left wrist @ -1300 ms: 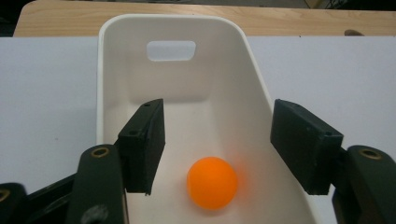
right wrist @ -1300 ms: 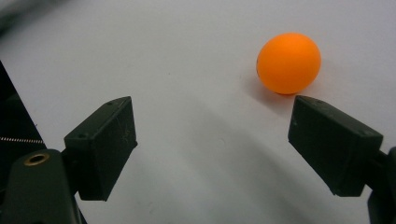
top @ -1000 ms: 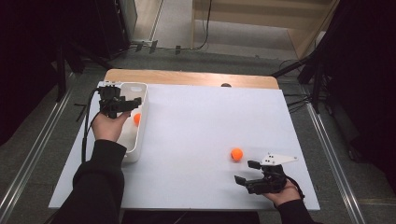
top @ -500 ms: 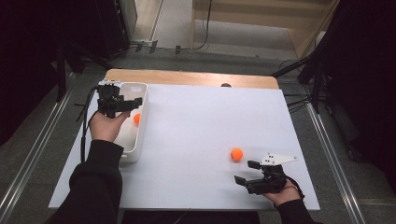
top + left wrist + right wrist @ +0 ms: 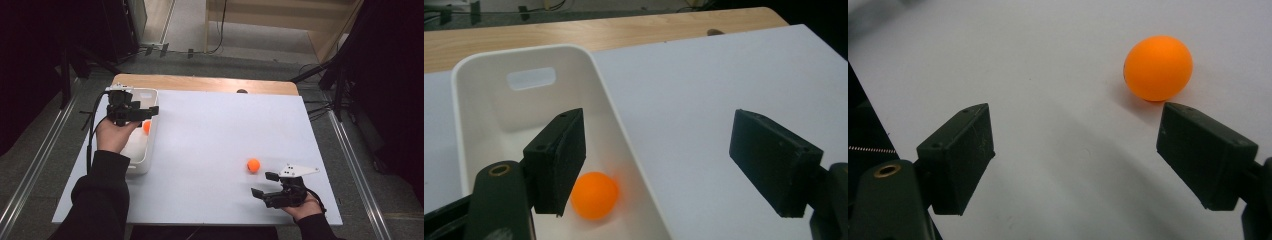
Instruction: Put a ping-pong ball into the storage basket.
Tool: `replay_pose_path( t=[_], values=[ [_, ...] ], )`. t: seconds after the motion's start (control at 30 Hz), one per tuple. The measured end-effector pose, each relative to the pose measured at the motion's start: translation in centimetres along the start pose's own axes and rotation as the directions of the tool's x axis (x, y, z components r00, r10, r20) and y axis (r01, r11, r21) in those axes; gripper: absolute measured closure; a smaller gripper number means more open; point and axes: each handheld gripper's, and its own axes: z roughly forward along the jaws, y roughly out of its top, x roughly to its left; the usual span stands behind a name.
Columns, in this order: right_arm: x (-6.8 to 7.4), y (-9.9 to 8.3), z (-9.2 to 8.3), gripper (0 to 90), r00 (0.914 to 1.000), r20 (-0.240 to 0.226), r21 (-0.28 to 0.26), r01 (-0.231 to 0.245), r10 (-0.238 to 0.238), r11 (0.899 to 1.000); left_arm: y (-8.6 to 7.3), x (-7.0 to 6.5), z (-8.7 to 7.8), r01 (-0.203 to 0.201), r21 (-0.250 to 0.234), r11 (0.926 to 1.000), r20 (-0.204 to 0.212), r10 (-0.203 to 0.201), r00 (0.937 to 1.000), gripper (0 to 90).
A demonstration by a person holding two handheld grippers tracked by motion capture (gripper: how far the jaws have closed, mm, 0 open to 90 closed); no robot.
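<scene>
1 orange ball (image 5: 594,195) lay in the white bin (image 5: 479,67) at the table's (image 5: 210,130) far-left corner. Left gripper (image 5: 142,111) hung above the bin; its jaws had just been opening and stood wide, nothing between them. A 2nd orange ball (image 5: 253,165) sat near the near-right corner, just beyond the wide, empty right gripper (image 5: 265,185).
</scene>
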Motion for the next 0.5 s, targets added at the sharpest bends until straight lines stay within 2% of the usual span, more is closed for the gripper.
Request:
replay_pose_path(
  t=[0.1,0.2,0.5],
  values=[
    [0.0,0.0,0.0,13.6,1.0000,-0.002,0.000,-0.001,0.001,1.000,0.0,-0.3,-0.1,-0.015,0.002,0.9999,0.054,0.015,0.9984,23.3],
    [0.0,0.0,0.0,13.6,1.0000,-0.001,0.001,-0.001,0.001,1.000,0.0,-0.7,-0.1,-0.029,-0.003,0.9996,0.085,0.029,0.9960,23.3],
    [0.1,0.0,0.0,13.6,1.0000,-0.005,0.001,-0.004,0.004,1.000,-0.2,-2.0,-0.4,-0.086,-0.010,0.9962,0.116,0.087,0.9895,23.3]
  ],
)
